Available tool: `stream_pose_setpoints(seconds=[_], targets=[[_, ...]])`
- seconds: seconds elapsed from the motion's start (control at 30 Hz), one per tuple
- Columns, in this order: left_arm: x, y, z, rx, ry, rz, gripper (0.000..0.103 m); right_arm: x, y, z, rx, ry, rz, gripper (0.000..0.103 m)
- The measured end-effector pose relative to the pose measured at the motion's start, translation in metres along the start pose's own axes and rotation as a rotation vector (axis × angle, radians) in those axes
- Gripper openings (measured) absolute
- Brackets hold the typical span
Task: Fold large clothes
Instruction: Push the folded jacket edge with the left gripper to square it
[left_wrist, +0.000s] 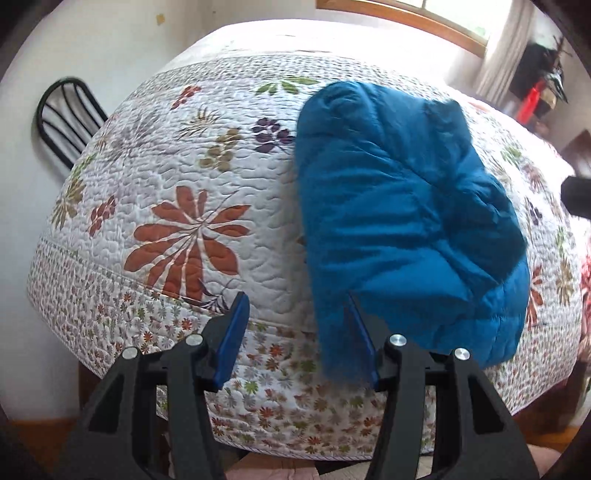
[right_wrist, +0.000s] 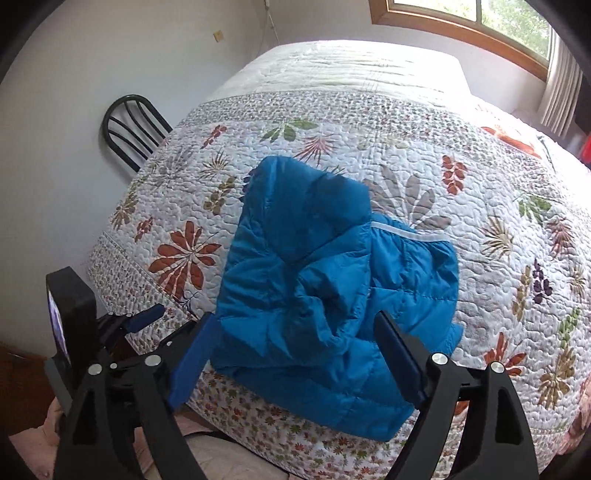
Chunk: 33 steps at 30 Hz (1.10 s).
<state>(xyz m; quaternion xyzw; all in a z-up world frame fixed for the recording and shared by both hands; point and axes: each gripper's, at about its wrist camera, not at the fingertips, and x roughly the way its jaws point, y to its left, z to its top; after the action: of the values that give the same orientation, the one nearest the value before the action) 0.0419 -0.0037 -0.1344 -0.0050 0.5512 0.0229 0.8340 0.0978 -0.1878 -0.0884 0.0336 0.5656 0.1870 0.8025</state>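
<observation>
Right wrist view: the blue puffer jacket (right_wrist: 325, 291) lies dead ahead at twelve o'clock of the right gripper (right_wrist: 295, 354) (wide open, empty), its long axis running near-to-far. The left gripper (left_wrist: 297, 339), likewise wide open and empty, sees it off at two o'clock, so the right seems nearer.

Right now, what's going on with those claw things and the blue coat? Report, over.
Left hand-held gripper open, empty. Right hand-held gripper open, empty. Blue puffer jacket bunched on quilted bed, near edge. Nothing in the way.
</observation>
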Motion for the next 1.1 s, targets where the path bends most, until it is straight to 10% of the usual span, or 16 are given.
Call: stream_pose_setpoints(seconds=[0.27, 0.63, 0.87, 1.1], targets=[[0.046, 0.018, 0.034, -0.034, 0.003, 0.088, 0.053, 0.053, 0.008, 0.015, 0.025, 0.12, -0.096, 0.086], [0.092, 0.015, 0.046, 0.012, 0.085, 0.002, 0.052, 0.112, -0.024, 0.016, 0.137, 0.255, -0.123, 0.084], [0.104, 0.017, 0.055, 0.019, 0.101, -0.006, 0.051, 0.103, -0.028, 0.02, 0.127, 0.223, -0.037, 0.031], [0.091, 0.011, 0.064, 0.027, 0.071, -0.014, 0.052, 0.04, -0.02, 0.014, 0.06, 0.077, 0.106, 0.019]])
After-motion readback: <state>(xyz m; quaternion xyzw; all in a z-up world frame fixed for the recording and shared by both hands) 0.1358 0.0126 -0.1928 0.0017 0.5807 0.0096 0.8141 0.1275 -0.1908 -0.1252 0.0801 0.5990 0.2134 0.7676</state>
